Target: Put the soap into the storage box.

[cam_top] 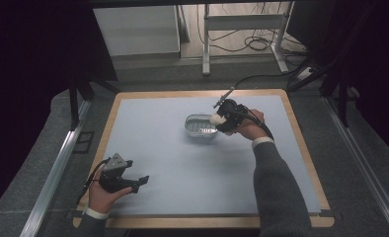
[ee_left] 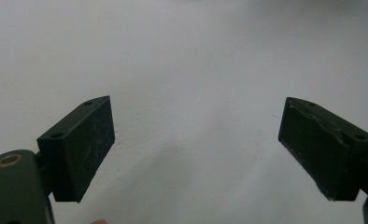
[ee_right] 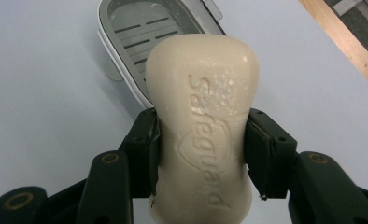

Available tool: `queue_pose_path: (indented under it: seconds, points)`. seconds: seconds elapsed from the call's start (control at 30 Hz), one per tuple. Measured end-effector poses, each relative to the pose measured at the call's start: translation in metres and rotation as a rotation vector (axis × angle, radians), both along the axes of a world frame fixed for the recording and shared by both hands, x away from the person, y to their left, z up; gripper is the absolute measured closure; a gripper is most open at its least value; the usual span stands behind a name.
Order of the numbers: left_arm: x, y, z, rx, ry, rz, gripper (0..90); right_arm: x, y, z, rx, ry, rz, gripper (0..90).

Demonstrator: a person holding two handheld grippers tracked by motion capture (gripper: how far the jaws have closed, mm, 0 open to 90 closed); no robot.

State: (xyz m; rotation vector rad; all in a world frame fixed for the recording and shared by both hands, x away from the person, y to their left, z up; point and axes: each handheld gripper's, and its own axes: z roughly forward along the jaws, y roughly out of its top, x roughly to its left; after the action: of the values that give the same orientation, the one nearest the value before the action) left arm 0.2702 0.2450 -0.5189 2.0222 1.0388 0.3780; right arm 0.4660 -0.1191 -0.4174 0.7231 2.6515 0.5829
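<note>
The right tool is clamped across the waist of a cream soap bar, hard, slick and likely to squirt out, just above the grey soap dish toward the surface's far edge, while the left tool gapes empty.

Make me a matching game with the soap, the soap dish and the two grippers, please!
Things:
1. soap bar
2. soap dish
3. left gripper
4. right gripper

States:
A. open, with nothing between its jaws
B. cream coloured, with letters pressed into it
C. lying on the grey mat, with slots in its floor
D. shut on the soap bar

Pairs: 1-B, 2-C, 3-A, 4-D
</note>
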Motion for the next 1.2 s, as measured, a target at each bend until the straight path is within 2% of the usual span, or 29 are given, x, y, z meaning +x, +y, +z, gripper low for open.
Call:
queue_pose_path:
  seconds: [0.7, 0.97, 1.03, 1.13, 1.2]
  points:
    - [0.001, 0.000, -0.002, 0.007, -0.001, -0.005, 11.2, 0.020, 0.022, -0.005, -0.006, 0.019, 0.025, 49.3]
    - [0.001, -0.001, -0.002, 0.009, -0.001, -0.007, 11.1, 0.027, 0.032, -0.005, -0.025, 0.011, 0.052, 49.3]
    - [0.001, 0.000, -0.002, 0.010, -0.001, -0.007, 11.1, 0.028, 0.035, -0.005, -0.015, 0.009, 0.061, 49.4]
    - [0.001, 0.000, -0.002, 0.012, -0.002, -0.008, 11.1, 0.031, 0.042, -0.009, -0.017, 0.027, 0.083, 49.3]
    - [0.001, 0.000, -0.002, 0.011, -0.001, -0.008, 11.1, 0.032, 0.044, -0.009, -0.020, 0.022, 0.084, 49.3]
